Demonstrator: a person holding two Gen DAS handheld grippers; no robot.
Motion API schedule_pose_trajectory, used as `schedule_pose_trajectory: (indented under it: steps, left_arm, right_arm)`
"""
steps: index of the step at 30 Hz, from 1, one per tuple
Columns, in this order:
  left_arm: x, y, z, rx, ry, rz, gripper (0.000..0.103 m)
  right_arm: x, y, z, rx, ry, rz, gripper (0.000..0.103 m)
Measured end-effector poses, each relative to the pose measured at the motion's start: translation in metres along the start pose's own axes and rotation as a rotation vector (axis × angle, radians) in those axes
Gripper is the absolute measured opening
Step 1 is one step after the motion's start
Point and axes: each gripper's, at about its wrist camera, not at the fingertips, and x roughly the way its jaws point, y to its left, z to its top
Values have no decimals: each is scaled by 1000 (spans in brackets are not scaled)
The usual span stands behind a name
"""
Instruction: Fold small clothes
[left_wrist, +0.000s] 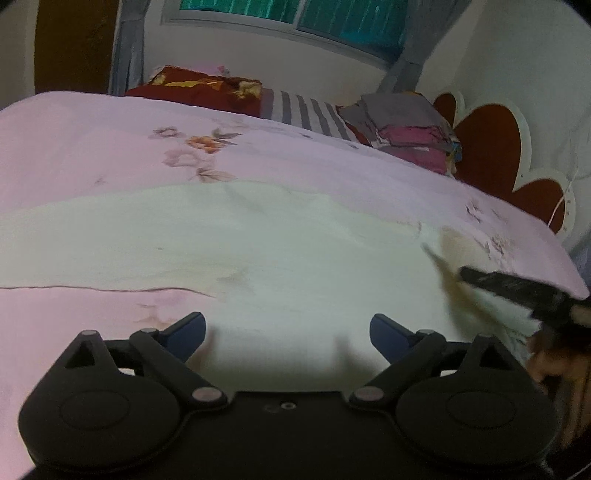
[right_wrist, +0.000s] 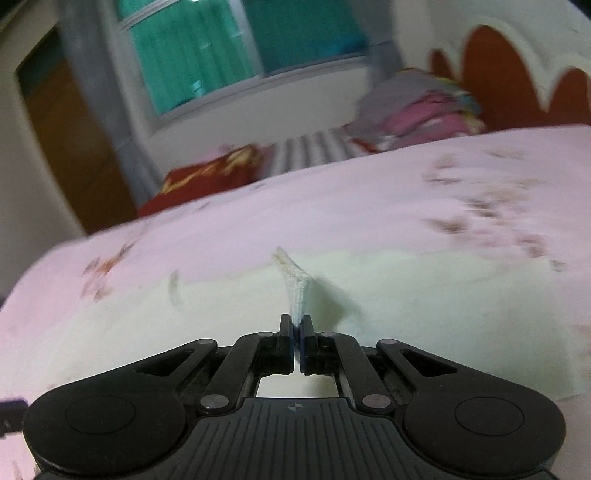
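A small pale white-green cloth (left_wrist: 258, 236) lies spread flat on the pink floral bed cover (left_wrist: 92, 140). My left gripper (left_wrist: 287, 326) is open and empty, its blue-tipped fingers (left_wrist: 188, 326) just above the cloth's near part. My right gripper (right_wrist: 296, 325) is shut on a pinched fold of the cloth (right_wrist: 295, 291), which stands up as a narrow ridge from the jaws. The right gripper also shows in the left wrist view (left_wrist: 517, 291), blurred, at the cloth's right edge, with the hand behind it.
A red patterned pillow (left_wrist: 199, 86) and a striped sheet (left_wrist: 306, 110) lie at the far side of the bed. A stack of folded clothes (left_wrist: 410, 129) sits by the red-and-white headboard (left_wrist: 491, 147). A window (left_wrist: 288, 14) is behind.
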Motion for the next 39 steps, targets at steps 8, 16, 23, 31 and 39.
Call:
schedule_pose_trajectory:
  steps: [8, 16, 23, 31, 39]
  left_arm:
    - [1, 32, 14, -41, -11, -1, 95]
    - [42, 0, 24, -34, 30, -147, 91]
    - [105, -53, 26, -1, 136, -220, 46]
    - [137, -70, 28, -10, 142, -270, 3]
    - [88, -30, 40, -3, -17, -219, 3]
  right_arm:
    - [74, 80, -30, -103, 109, 83, 2]
    - [43, 73, -42, -168, 9, 18, 70]
    - [5, -8, -45, 3, 55, -42, 33]
    - [-17, -62, -49, 101, 65, -77, 33]
    - [-14, -65, -47, 99, 66, -81, 33]
